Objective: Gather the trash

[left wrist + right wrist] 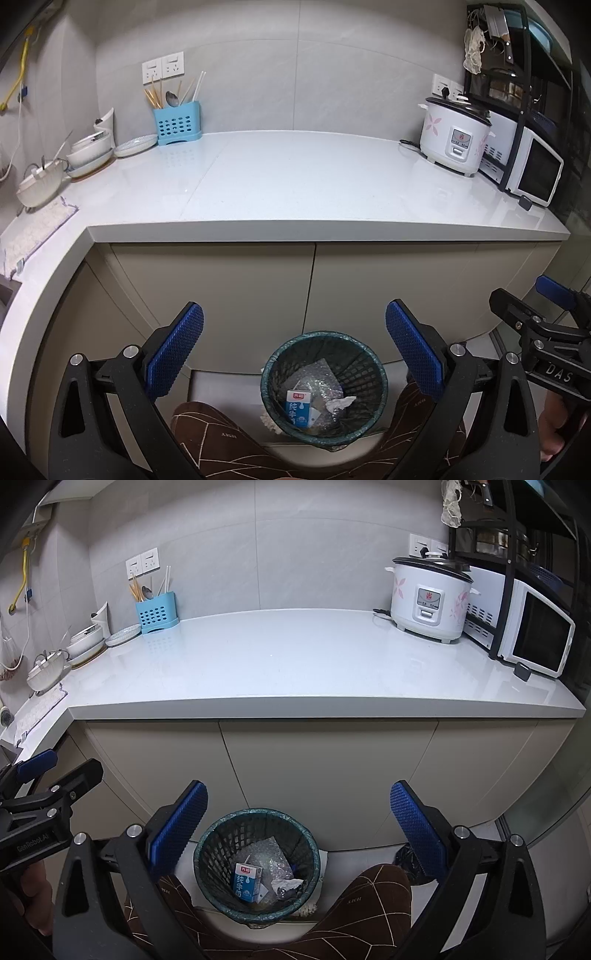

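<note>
Above the trash bin (324, 384) holding a milk carton (297, 407), both grippers gape empty.

Home kitchen, as I see it through both wrist cameras. White L-shaped countertop (295, 177) over beige cabinet doors (221, 291); rice cooker (455, 138), microwave (535, 173), blue utensil caddy (178, 123) holding chopsticks and spoon, stacked bowls (88, 146), tiled wall with sockets (163, 69).

Glossy countertop (295, 664), mesh plastic bin (221, 834)

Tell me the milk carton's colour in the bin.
Blue and white, red logo on top: milk carton, clearest in the right wrist view.
</note>
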Motion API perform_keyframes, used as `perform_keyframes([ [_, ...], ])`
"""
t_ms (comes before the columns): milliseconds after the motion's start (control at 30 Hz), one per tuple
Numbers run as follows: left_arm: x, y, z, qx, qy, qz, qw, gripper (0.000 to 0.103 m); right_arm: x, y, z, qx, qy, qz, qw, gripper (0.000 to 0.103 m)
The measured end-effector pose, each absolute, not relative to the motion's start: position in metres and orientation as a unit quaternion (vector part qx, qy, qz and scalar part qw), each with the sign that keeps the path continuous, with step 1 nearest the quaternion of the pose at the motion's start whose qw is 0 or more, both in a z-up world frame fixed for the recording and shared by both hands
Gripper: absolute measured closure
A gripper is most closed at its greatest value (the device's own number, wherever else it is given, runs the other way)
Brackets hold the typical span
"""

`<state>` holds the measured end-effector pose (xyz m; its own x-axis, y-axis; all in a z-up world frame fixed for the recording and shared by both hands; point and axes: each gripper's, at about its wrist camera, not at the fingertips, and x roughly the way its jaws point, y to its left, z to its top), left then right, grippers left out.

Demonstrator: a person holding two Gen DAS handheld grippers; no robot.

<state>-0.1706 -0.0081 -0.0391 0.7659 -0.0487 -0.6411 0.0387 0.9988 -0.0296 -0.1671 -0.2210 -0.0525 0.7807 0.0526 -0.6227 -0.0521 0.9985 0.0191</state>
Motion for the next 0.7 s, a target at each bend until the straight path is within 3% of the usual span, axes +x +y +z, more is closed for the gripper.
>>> perform_keyframes([
  [700,-0.1688,-0.0076,-0.0391,-0.002,0.343,-0.022,0.939,0.006,-0.1667,-0.2236,-0.0502,-0.003,0.330,0.031,0.944,0.008],
])
